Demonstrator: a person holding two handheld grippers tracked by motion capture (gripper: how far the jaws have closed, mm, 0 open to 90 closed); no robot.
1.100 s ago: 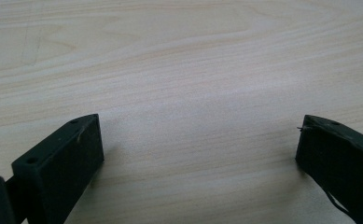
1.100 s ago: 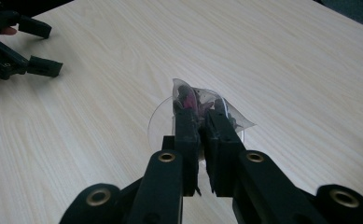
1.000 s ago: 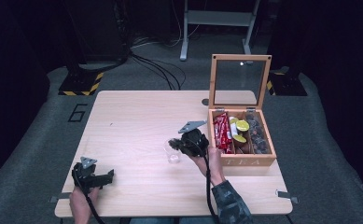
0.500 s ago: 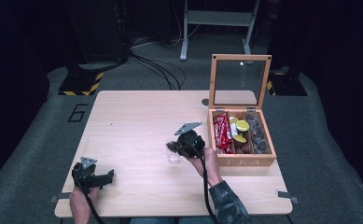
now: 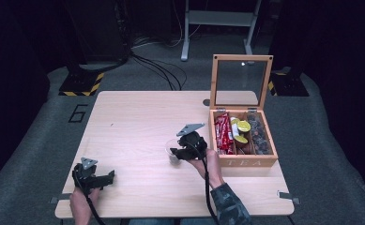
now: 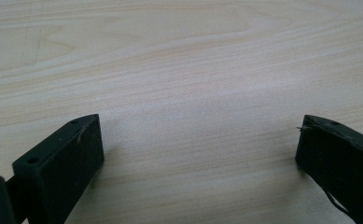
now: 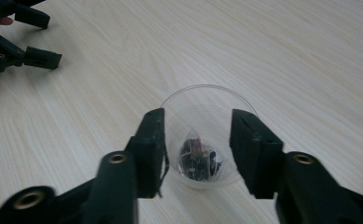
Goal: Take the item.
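A clear plastic cup (image 7: pixel 207 88) stands on the wooden table (image 5: pixel 133 117), with a dark tea bag (image 7: pixel 198 161) lying at its bottom. My right gripper (image 7: pixel 198 123) hovers over the cup (image 5: pixel 170 146), pointing down into it. Its jaws have just been opening and stand apart on either side of the bag, their pads not pressing on it. My right gripper (image 5: pixel 175 152) is left of the tea box. My left gripper (image 5: pixel 107 177) rests near the table's front left, open with bare wood between its jaws (image 6: pixel 198 126).
An open wooden tea box (image 5: pixel 243 161) with a glass lid stands at the right of the table, holding red packets, yellow capsules and dark items. My left gripper (image 7: pixel 53 39) lies at the upper left of the right gripper view.
Both hands stay where they were; the high view shows no shift of the cup or the box.
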